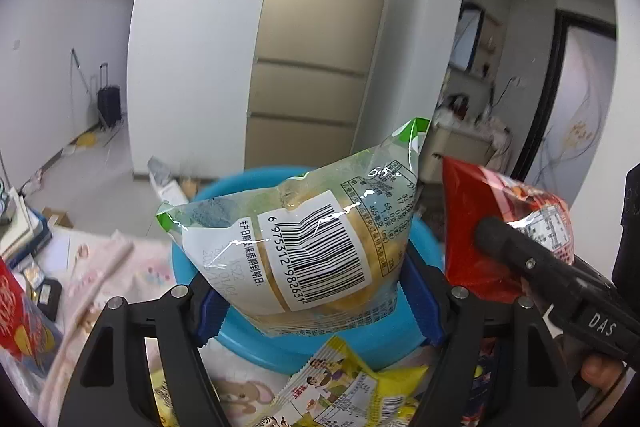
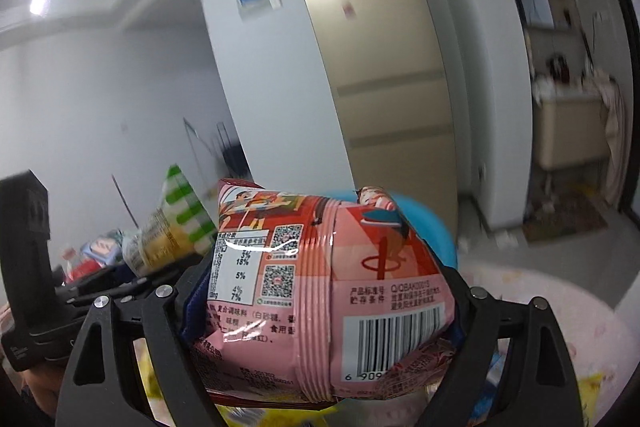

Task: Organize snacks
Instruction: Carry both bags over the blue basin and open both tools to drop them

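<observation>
In the left wrist view, the left gripper (image 1: 316,287) clamps a clear green-edged bread packet (image 1: 296,247) above a blue basin (image 1: 400,339) at centre (yellow snack packets (image 1: 340,391) below). The right wrist view shows the right gripper (image 2: 320,311) clamping a pink snack bag (image 2: 320,291), hiding most of the basin; a beige fridge (image 2: 384,47) stands behind.

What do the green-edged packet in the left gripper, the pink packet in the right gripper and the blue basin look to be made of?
Green-edged packet: thin glossy plastic film, partly clear; it shows glare streaks, creases and the yellow food inside.
Pink packet: glossy printed film, opaque; it shows highlights and a raised back seam.
Blue basin: probably moulded plastic, smooth and evenly coloured with a rounded rim.
</observation>
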Motion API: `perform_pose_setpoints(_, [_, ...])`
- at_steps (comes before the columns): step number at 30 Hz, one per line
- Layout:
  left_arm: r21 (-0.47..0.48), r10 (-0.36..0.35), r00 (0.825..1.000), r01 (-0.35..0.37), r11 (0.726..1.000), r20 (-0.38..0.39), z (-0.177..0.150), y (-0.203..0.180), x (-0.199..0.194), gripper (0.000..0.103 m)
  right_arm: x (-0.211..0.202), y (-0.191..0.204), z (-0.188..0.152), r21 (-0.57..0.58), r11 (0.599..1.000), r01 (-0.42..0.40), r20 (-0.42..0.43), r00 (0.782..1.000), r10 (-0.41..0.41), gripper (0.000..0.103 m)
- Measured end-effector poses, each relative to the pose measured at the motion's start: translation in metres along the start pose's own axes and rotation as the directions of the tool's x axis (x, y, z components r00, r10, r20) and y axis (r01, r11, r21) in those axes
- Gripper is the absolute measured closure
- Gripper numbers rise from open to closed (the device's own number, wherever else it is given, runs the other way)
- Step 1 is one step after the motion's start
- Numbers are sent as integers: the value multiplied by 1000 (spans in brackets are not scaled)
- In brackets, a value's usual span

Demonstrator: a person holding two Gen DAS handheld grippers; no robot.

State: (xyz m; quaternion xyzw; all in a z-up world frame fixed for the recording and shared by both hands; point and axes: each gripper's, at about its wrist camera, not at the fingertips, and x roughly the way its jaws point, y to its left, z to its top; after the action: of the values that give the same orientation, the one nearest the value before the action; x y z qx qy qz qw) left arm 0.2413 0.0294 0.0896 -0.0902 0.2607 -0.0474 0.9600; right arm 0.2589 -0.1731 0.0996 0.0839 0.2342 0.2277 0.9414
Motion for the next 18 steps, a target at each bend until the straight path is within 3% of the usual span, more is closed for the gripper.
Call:
perform_pose_setpoints(3, [14,-1,999,2,1000,-50,-6,-5,18,25,12,-16,-11,61,998,-18,-79,997,23,16])
perform_pose_setpoints(6, [17,35,997,-34,999,-76,-9,-7,27,25,19,-24,-15,65,998,15,-111,994,-8,16])
perform_pose_setpoints(13, [0,14,997,-14,1000,-82,-15,-5,20,24,13,-9,-10,5,999,39,-82,996,-38,13])
perform_pose_setpoints(15, [2,37,997,-37,999,-71,-12,-3,16,16,12,-5,-9,-23,998,50,-64,997,-52,0])
perform_pose_setpoints(18, [-4,48,999,-48,999,-3,-9,0,3,0,-1,5,-3,-73,995,72,-21,997,-74,0])
